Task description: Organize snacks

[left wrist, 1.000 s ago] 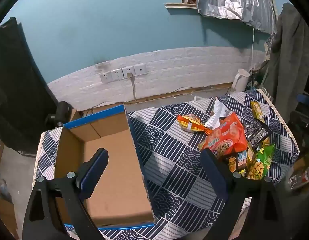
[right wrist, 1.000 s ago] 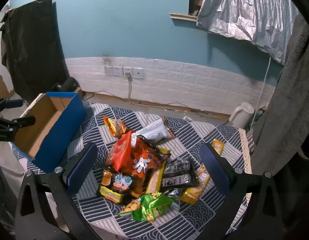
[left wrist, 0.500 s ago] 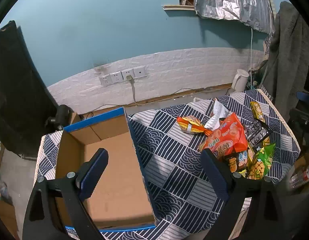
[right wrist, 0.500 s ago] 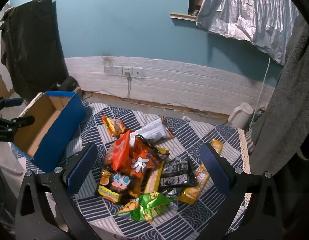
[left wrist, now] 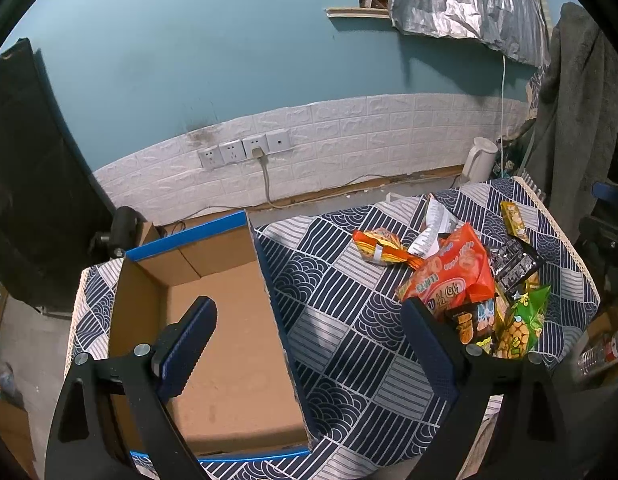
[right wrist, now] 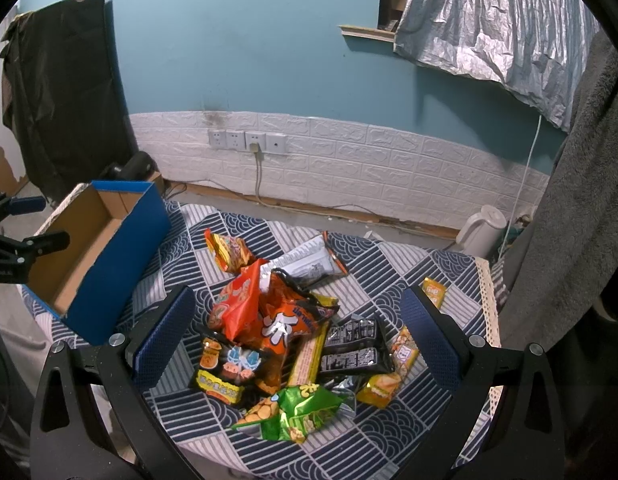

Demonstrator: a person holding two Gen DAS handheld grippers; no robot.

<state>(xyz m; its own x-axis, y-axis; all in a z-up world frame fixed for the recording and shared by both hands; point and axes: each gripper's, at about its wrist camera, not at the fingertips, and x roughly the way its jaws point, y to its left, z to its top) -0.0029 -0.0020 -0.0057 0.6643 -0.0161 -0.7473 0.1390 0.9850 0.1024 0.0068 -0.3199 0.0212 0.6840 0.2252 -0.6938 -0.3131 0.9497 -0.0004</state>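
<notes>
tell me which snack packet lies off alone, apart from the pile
The small yellow packet near the table's far right edge; every other snack touches or overlaps the heap.

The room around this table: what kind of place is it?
Probably a lived-in home room, perhaps makeshift: a white kettle on the floor, wall sockets, and a patterned cloth over the table.

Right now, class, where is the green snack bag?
In the right wrist view, the green snack bag lies at the pile's near edge, just below the long yellow bar.
</notes>
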